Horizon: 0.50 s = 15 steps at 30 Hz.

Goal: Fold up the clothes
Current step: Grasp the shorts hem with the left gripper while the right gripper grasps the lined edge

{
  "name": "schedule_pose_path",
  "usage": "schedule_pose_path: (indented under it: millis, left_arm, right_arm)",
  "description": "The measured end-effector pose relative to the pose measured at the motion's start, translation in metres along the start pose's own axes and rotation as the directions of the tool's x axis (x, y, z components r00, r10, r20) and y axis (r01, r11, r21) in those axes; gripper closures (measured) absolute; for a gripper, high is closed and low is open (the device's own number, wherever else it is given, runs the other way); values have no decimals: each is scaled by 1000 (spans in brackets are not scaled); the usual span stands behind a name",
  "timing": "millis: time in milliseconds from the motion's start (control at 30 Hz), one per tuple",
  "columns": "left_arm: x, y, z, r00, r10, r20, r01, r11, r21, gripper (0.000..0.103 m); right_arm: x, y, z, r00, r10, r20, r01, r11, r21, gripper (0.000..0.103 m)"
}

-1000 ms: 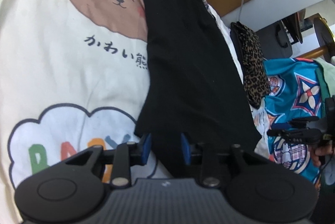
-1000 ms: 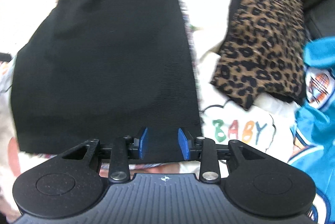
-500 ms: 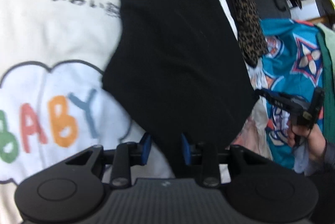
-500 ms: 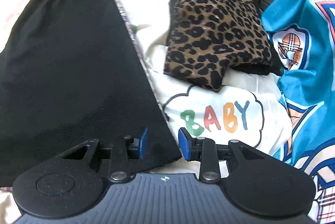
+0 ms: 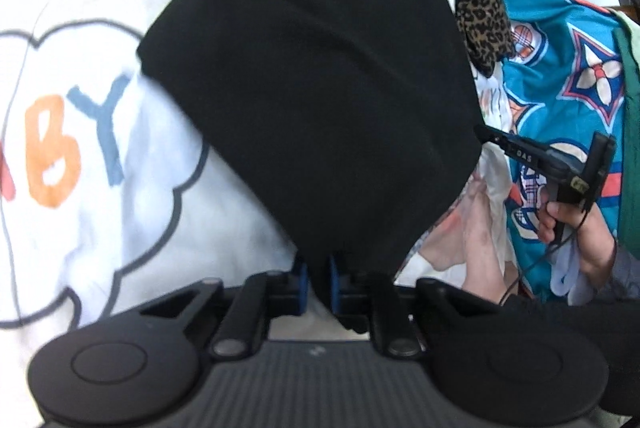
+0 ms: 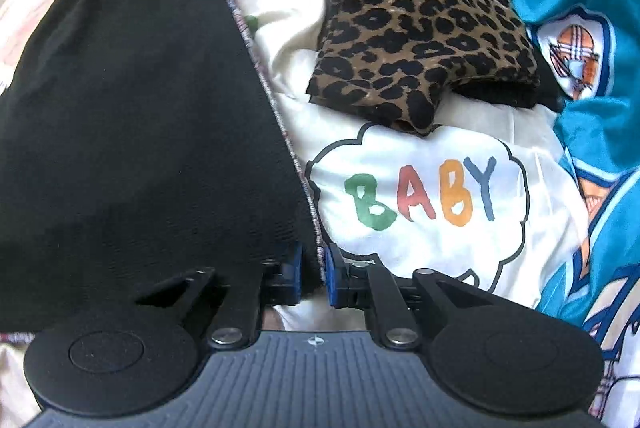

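The black garment (image 6: 132, 116) lies lengthwise on the printed bedsheet (image 6: 420, 260), to the left of the "BABY" cloud print (image 6: 420, 196), with its near hem raised off the sheet. The left gripper (image 5: 318, 278) has its blue pads pressed onto the near corner of the hem. The right gripper (image 6: 310, 268) pinches the hem corner that carries the woven trim, nearest the cloud print. In the left wrist view the right gripper (image 5: 486, 134) shows at the garment's right edge, held by a hand (image 5: 572, 224).

Procedure, judged from this state: the step in hand appears to be carrying the near hem away from the cloud print toward the gathered far end.

1. Maintain both pinches.
2. Raise both corners level; uneven height will skew the fold line.
3. Hold the hem taut between the grippers to prevent sagging.
4. Lay the hem square on the far end, clear of the folded leopard-print garment (image 6: 420, 24) beyond the cloud print.
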<state>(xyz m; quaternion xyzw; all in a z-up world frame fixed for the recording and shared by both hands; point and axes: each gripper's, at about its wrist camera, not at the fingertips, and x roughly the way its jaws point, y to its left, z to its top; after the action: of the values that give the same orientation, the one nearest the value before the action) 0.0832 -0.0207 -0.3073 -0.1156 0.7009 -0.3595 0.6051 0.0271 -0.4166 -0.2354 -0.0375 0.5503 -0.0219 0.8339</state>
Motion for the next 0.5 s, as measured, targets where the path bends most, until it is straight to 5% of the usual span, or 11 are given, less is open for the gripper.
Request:
schedule_pose_path:
  millis: [267,500]
  left_arm:
    - [12,-1,-7,999,-19,-46,19,1000,-3,95]
    - [14,-4,-7,998,-49,-44,50,998,34,63]
  right_arm:
    - [3,-4,3,999,-25,-25,25,999,-34,96]
    - [10,-3,3,998,-44,-36,42,997,-62,96]
